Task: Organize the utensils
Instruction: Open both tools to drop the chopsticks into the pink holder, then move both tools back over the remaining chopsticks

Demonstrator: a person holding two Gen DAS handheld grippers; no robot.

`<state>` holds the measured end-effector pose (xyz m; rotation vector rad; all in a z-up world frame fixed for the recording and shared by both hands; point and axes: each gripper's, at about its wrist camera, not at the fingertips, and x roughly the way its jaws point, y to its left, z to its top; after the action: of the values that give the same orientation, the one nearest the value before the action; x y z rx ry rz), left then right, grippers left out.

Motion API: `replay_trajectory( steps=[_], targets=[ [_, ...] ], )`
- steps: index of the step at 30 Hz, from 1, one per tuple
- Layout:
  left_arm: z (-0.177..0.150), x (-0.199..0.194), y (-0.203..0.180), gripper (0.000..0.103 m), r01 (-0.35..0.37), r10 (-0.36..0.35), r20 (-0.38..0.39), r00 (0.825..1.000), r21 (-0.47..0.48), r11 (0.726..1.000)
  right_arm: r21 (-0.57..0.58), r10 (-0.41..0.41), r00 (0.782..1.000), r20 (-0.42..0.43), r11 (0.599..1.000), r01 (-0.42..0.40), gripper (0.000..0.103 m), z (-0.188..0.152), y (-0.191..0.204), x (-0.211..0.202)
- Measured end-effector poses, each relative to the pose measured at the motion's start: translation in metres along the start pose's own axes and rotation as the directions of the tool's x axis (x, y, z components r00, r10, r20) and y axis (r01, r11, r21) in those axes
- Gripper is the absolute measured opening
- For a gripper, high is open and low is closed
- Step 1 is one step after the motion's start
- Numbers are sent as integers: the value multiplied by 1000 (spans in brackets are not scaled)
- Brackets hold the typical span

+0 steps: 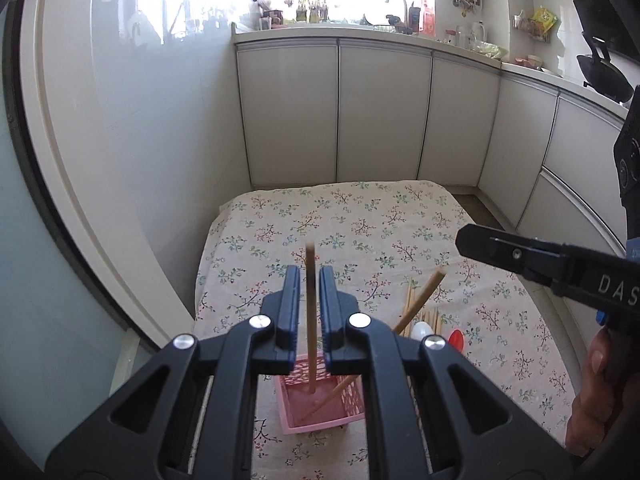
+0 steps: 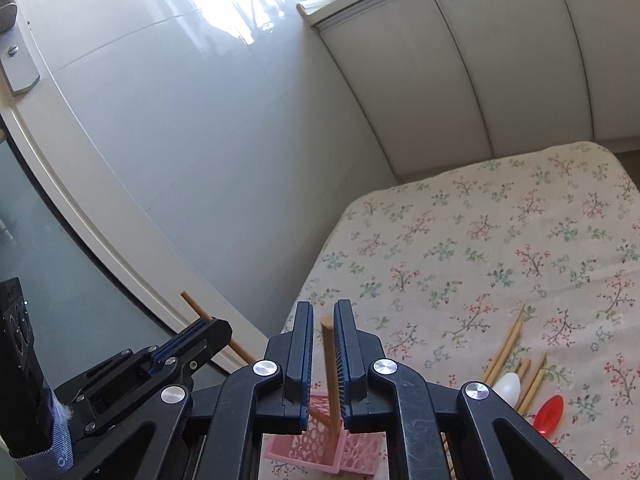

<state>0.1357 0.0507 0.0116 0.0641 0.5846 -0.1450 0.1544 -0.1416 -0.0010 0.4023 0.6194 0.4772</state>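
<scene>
My left gripper (image 1: 309,280) hovers over a pink perforated basket (image 1: 320,408). A wooden chopstick (image 1: 310,320) stands upright between its jaws with a small gap on each side, its lower end in the basket. A second chopstick (image 1: 420,300) leans in the basket. My right gripper (image 2: 323,316) has that leaning chopstick (image 2: 330,364) between its jaws, above the basket (image 2: 320,452); a gap shows on the left side. Loose chopsticks (image 2: 508,344), a white spoon (image 2: 508,386) and a red spoon (image 2: 550,412) lie on the floral cloth (image 2: 480,240).
The table stands against a glossy white wall (image 1: 160,140) on the left, with grey cabinets (image 1: 380,112) behind. The left gripper also shows in the right wrist view (image 2: 192,340), and the right gripper in the left wrist view (image 1: 480,240).
</scene>
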Motion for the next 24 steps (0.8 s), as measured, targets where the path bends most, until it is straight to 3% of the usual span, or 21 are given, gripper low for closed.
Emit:
replay_trajectory(
  steps=[3,5,10,20,24],
  targets=[
    [1,-1,1,40,-4,4,5,1000,-7,1000,14,5,1000,6,1000,-6,27,2,-2,-6],
    [2,-4,1,45,6,-6,-2,1000,-18,1000,11,2,1000,9,1000,-2,35,3,-2,-11],
    [-2,-11,-3,63,9,-10,-24,1000,-23,1000,13,-19,1000,11,1000,19,42,5,-7,-28],
    [-10,-24,-27,80,56,-57,-77,995,-12,998,55,-132,991,-12,990,133,70,2,-47,-70],
    [-15,-20,-43,83,96,-94,-132,987,10,995,86,-187,981,-57,978,192,77,-3,-74,-79]
  ],
)
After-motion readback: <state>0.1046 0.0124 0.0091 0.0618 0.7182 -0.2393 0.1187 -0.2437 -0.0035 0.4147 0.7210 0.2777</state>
